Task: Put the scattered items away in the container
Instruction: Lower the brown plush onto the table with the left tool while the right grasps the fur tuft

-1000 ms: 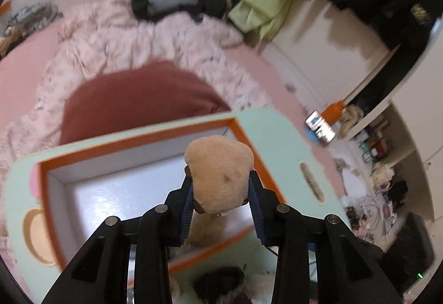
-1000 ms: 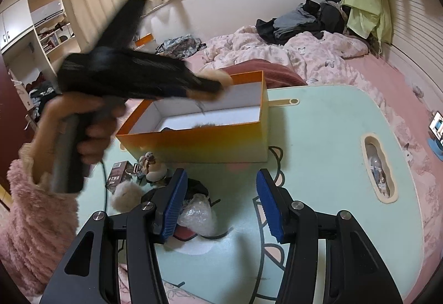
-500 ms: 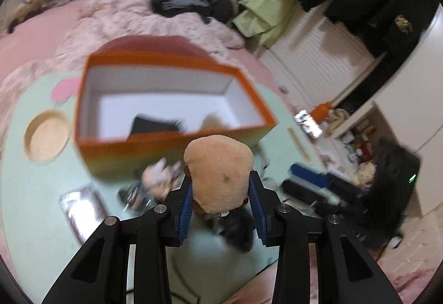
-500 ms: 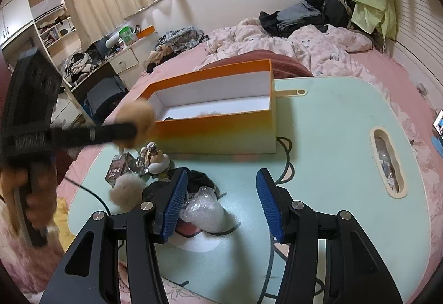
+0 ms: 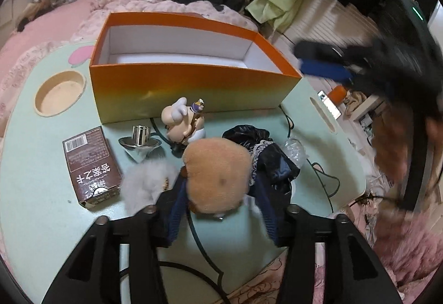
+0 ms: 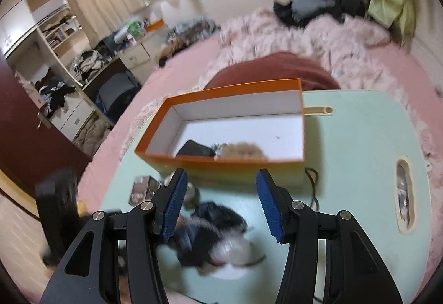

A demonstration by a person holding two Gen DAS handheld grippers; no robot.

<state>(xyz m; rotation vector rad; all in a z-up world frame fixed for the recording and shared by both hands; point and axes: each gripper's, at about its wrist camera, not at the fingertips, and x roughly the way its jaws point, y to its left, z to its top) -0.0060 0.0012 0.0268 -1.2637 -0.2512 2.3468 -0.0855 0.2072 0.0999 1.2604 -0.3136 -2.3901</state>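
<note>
Low in the centre of the left wrist view, the left tongs (image 5: 221, 210) are opening with the tan plush toy (image 5: 217, 175) between them; the blue pads look to have drawn off its sides, so nothing presses on it. It sits over the clutter on the pale green worktop (image 5: 47, 163), in front of the orange box (image 5: 193, 88) and not over it. The likely fault is plain: freed here, the toy lands back among the scattered things, on the black lace-trimmed cloth (image 5: 265, 157) or the white fluffy pom-pom (image 5: 144, 179), and the container gains nothing.

A second risk is a knock-on. The small figurine (image 5: 184, 120) and the silver cone-shaped piece (image 5: 139, 142) stand just beyond the toy (both look easily tipped), and a soft bounce could topple either. The brown carton (image 5: 91, 165) lies at lower left, well apart.

Across the right wrist view, the right tongs (image 6: 221, 204) stand at a middling gap with nothing between them, hovering above the dark cloth and a crinkled clear wrapper (image 6: 229, 251). That picture is blurred, so a hasty reach may miss. Both grippers crowd one patch and could collide.
</note>
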